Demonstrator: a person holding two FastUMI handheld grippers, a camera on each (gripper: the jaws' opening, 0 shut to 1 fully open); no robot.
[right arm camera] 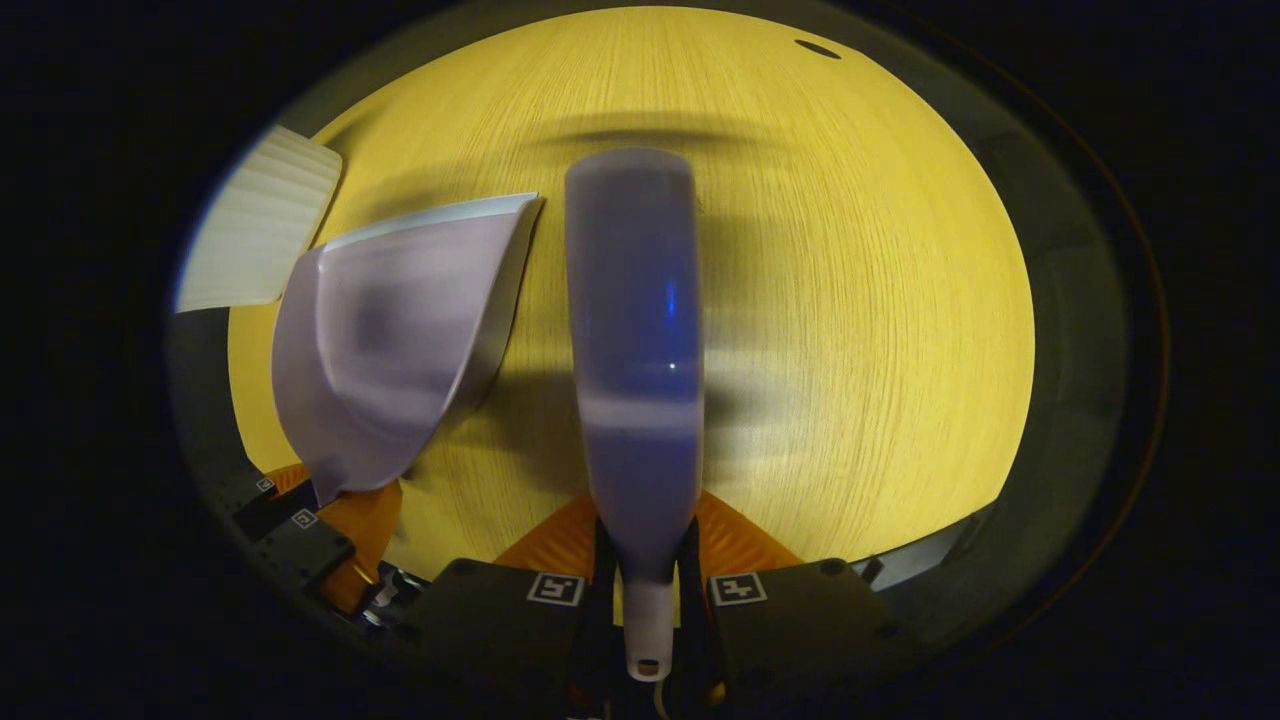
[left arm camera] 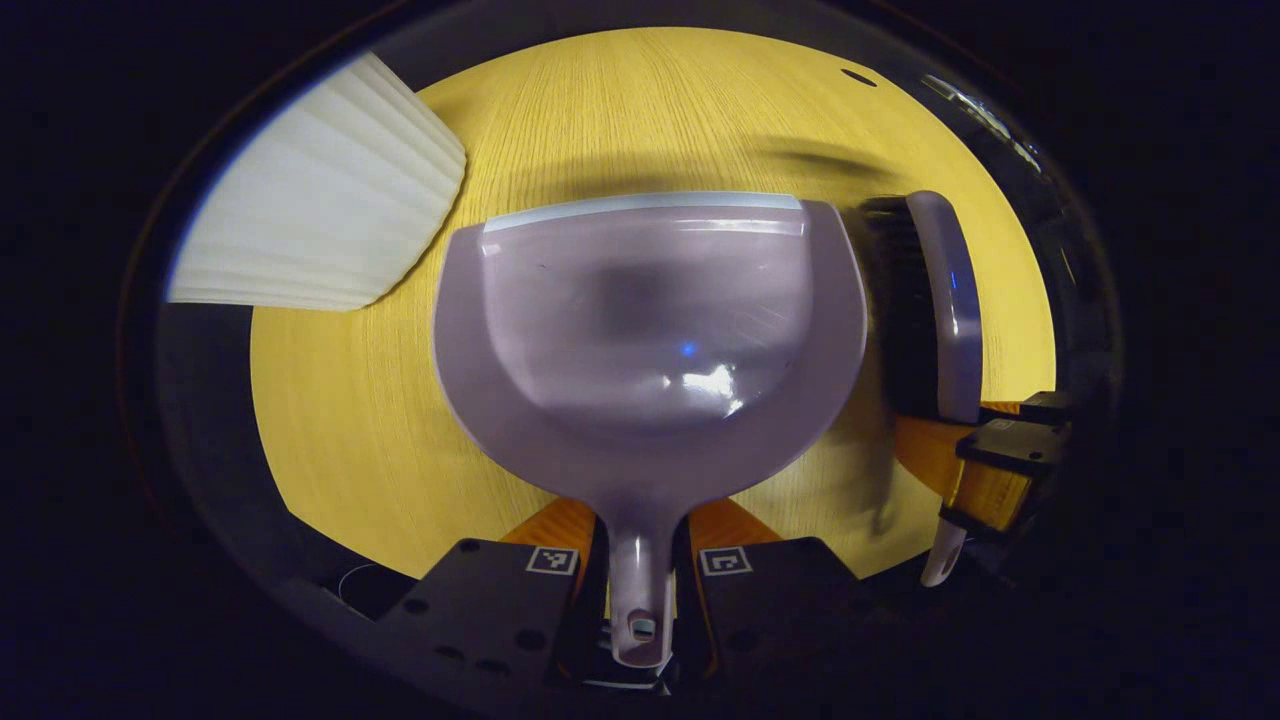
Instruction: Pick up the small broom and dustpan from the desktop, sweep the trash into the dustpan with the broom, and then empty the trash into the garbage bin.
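Left gripper (left arm camera: 640, 575) clamped on dustpan (left arm camera: 650, 330) handle, pan over the desk (left arm camera: 350, 440). Right gripper (right arm camera: 648, 590) clamped on broom (right arm camera: 632, 340) handle, just right of pan. White ribbed bin (left arm camera: 320, 200) far left. No readable text, only fiducial tags.

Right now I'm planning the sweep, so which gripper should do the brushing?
Right. The right gripper is shut on the broom handle, bristles over the desktop. The left gripper is shut on the dustpan, so it should hold that steady.
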